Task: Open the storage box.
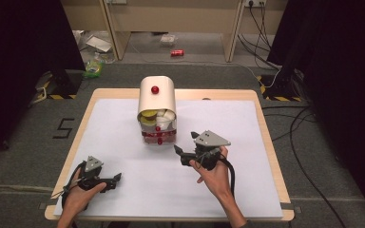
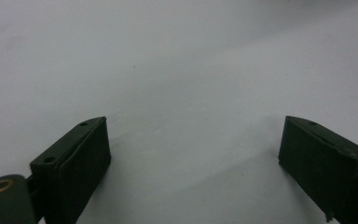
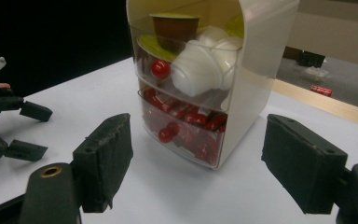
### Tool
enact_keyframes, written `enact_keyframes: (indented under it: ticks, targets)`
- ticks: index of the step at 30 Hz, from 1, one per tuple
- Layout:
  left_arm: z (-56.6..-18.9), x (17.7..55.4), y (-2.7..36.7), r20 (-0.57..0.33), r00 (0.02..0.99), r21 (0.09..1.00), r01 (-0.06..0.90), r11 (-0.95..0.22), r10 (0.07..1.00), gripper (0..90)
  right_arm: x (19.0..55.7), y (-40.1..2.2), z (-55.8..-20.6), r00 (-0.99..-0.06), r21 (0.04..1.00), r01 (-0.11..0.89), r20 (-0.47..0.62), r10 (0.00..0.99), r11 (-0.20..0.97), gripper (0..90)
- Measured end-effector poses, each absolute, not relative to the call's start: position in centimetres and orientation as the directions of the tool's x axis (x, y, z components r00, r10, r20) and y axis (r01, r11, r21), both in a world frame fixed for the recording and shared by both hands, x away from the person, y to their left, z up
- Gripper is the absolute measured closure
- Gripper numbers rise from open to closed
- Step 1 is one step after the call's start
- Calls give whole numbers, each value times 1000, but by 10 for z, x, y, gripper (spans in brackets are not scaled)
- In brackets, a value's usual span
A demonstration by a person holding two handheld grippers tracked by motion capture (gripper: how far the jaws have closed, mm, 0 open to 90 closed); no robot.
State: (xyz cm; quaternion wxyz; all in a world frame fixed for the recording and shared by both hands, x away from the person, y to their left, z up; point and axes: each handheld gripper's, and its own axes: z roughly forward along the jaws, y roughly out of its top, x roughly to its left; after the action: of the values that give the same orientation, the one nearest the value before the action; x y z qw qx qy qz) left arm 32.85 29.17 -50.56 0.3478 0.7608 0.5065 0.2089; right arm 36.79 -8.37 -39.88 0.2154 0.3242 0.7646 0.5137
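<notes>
While the right gripper (image 1: 183, 153), jaws spread and empty, faces the drawer box (image 3: 200, 79) at mid-table, a slanted approach may slip off the red knob (image 3: 161, 69); left gripper (image 1: 115, 180) rests spread apart nearby.

The white table sheet (image 1: 123, 142) lay evenly and brightly lit from overhead, while black curtains at both sides swallowed the edges in darkness. My hands threw only faint, soft shadows. The high view was a little soft all over. Along my left gripper (image 2: 193, 158) the sheet looked grey and dim, shading darker toward the upper corners, my pads blurred by closeness. Along my right gripper (image 3: 196, 163) the drawer box (image 3: 200, 79) stood fairly sharp, with pale glare on its clear fronts.
</notes>
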Motion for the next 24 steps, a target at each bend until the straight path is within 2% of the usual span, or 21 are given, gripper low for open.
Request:
enact_keyframes:
  ticks: [24]
  targets:
    - [-506, 329, 292, -35, 400, 741, 626, -245, 916, 80, 381, -58, -380, -717, 943, 229, -5, 697, 242, 266]
